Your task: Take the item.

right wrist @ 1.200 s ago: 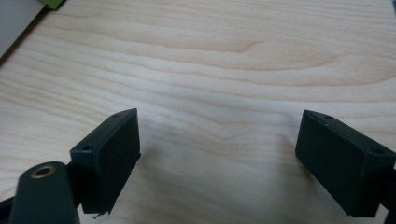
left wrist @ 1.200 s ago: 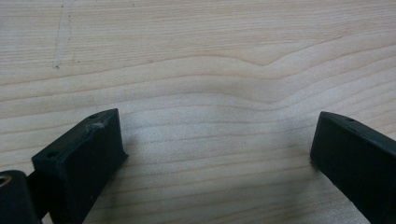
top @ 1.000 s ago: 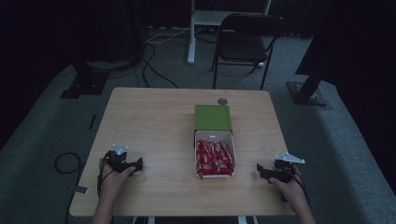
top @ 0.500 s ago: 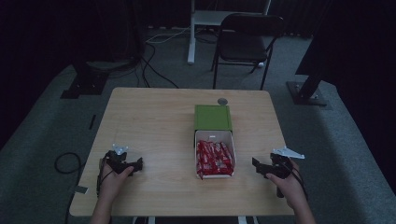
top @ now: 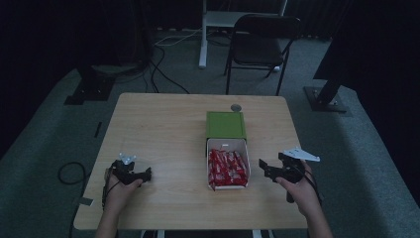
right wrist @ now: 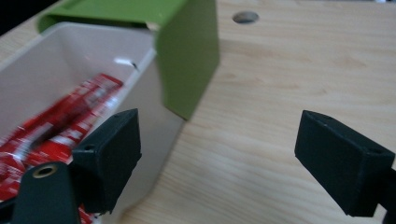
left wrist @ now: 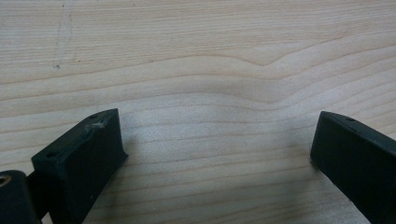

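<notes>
Box (top: 227, 163) lies long way front-to-back, just left of right gripper (top: 267, 170); its fingers wide open, empty. Left gripper (top: 141, 174) far off, open, empty.

The high view is dim and underexposed; the room behind the desk (top: 163, 129) sinks into near black, and only the wood catches a flat, soft light; the left gripper view is brighter and sharp on the grain, with faint shadows under its jaws; the right gripper view is bright but soft, the red packets (right wrist: 51, 126) smeared by blur, the green lid (right wrist: 187, 51) out of focus.
</notes>
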The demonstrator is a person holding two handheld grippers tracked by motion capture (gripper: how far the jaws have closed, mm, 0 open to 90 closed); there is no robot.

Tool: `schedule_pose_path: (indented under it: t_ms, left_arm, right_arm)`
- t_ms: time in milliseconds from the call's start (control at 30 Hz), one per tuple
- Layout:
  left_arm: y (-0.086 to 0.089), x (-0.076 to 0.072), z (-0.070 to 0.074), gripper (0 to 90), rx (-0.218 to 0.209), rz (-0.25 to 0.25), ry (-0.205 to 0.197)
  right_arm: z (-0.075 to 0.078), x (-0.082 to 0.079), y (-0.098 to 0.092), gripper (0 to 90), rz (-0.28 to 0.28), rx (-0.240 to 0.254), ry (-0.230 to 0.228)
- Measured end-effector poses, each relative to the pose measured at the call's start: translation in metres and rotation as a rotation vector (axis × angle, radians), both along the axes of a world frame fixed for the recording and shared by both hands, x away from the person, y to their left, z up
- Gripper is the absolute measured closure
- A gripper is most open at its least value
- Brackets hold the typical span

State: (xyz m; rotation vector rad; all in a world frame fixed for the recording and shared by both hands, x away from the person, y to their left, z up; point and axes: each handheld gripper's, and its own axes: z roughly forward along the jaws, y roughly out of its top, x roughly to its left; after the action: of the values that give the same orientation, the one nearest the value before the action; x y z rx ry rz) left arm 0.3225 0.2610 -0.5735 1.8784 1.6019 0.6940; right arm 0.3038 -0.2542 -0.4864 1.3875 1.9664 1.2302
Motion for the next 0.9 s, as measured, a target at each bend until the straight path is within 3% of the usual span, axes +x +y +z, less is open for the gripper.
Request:
schedule_pose_path:
  t_ms: [433, 900]
  left_arm:
    - [0.0, 0.0, 0.0, 3.5, 0.0, 0.001, 0.0]
    - [0.0, 0.0, 0.0, 3.4, -0.001, 0.001, 0.001]
  right_arm:
    - [0.023, 0.004, 0.038, 14.5, 0.1, 0.005, -0.039]
    - [0.021, 0.002, 0.083, 15.9, 0.23, -0.012, -0.032]
